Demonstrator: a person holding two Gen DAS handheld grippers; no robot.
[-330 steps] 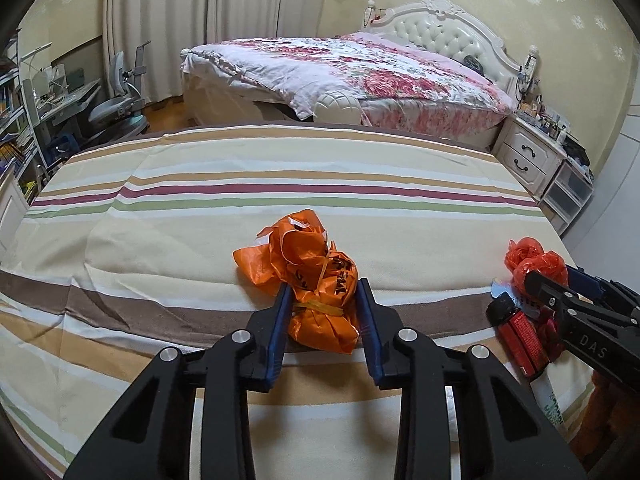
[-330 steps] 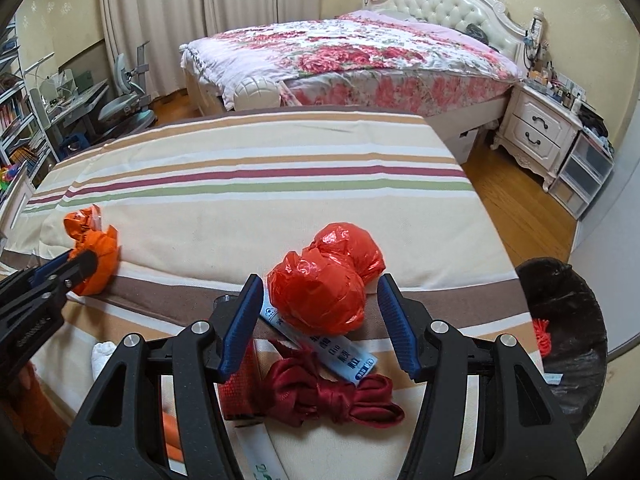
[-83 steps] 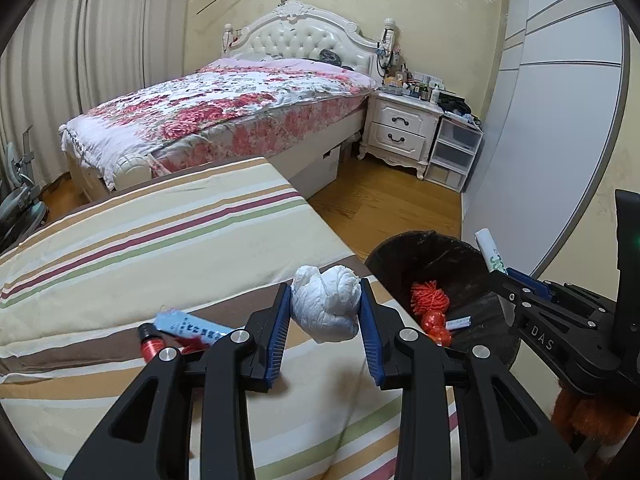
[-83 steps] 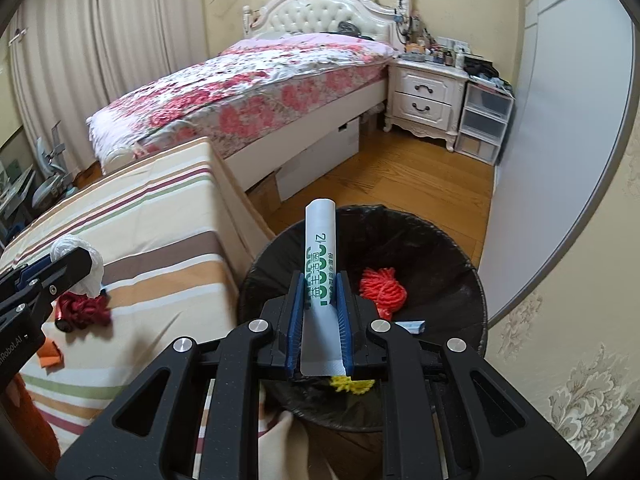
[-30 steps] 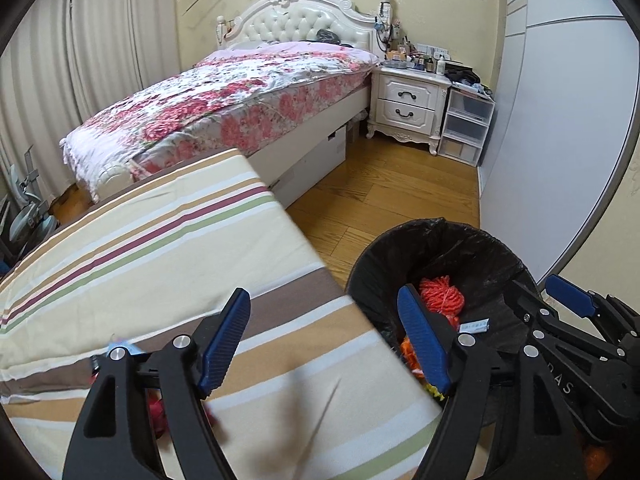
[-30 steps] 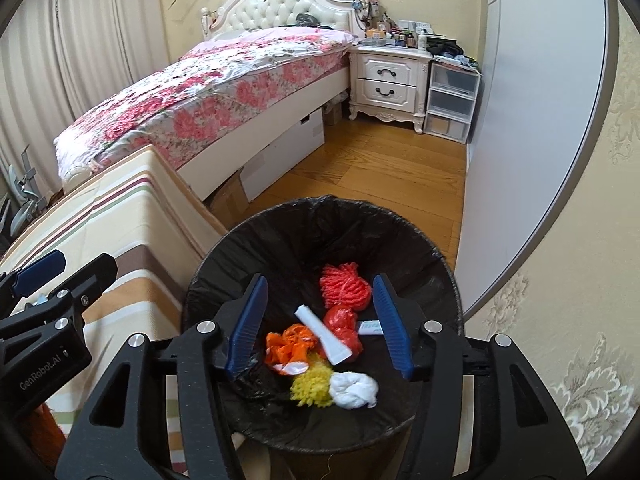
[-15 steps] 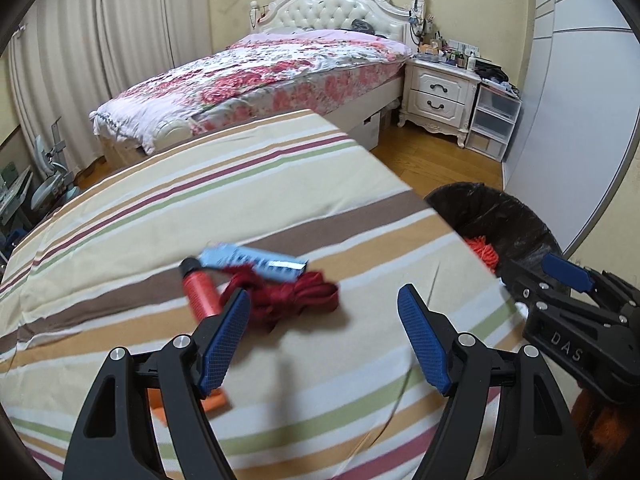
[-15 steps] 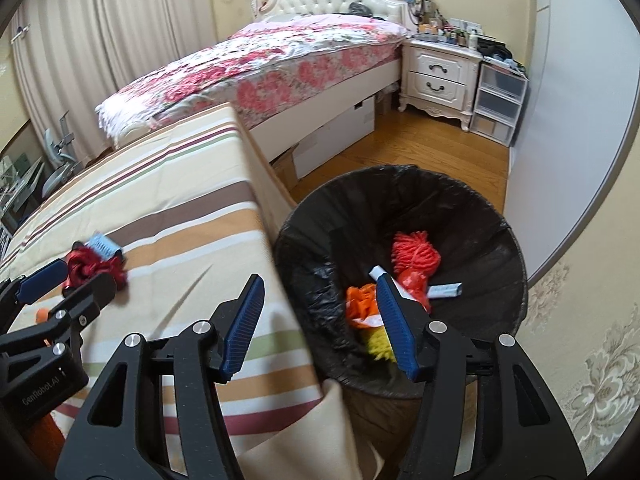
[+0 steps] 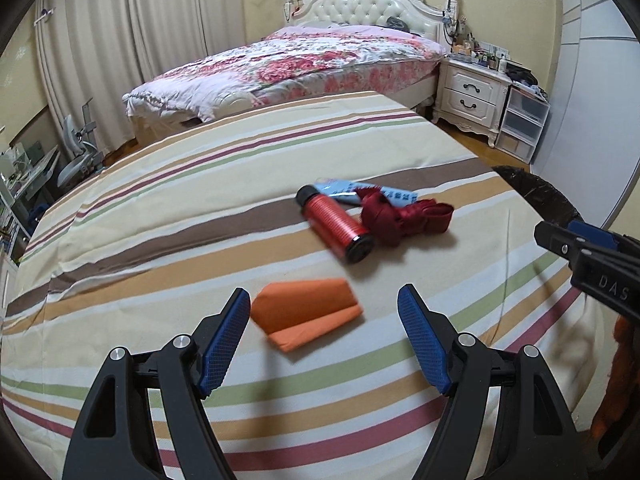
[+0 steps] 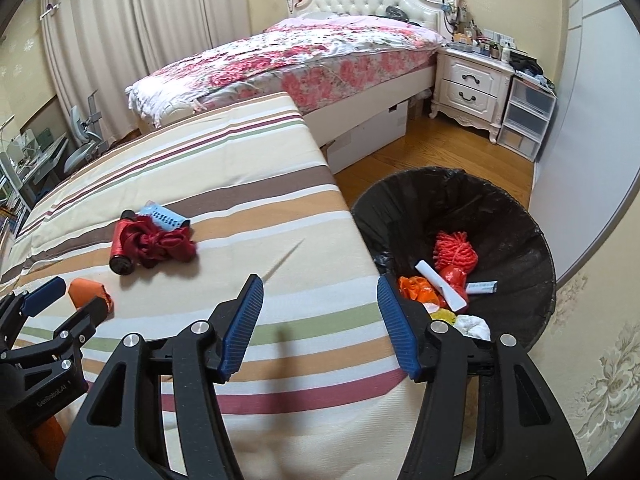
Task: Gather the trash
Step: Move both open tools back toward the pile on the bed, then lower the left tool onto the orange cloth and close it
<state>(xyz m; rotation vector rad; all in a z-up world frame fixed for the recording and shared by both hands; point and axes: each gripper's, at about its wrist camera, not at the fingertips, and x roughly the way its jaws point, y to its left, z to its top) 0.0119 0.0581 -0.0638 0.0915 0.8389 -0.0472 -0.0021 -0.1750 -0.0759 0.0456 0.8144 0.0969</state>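
On the striped bedspread (image 9: 168,208) lie a folded orange piece (image 9: 308,312), a red bottle (image 9: 335,224), a dark red ribbon bundle (image 9: 404,216) and a blue-white packet (image 9: 340,189). My left gripper (image 9: 323,292) hovers open just in front of the orange piece, touching nothing. My right gripper (image 10: 320,282) is open and empty over the bed's right edge, beside the black bin (image 10: 500,208). The bin holds red yarn (image 10: 456,254), a white tube (image 10: 440,284), an orange bag (image 10: 416,288) and a white wad (image 10: 474,326). The right wrist view also catches the left gripper (image 10: 78,294) by the orange piece (image 10: 86,286).
A floral bed (image 9: 320,56) stands behind the striped one. At the right are a white nightstand (image 10: 472,84) and plastic drawers (image 10: 524,120), with wooden floor (image 10: 432,152) between the beds and the bin. A desk chair (image 9: 80,160) stands far left.
Both views have swung left, from the bin back over the striped bed. The left gripper now sits by the orange piece; the right gripper has left the bin's mouth for the bed edge.
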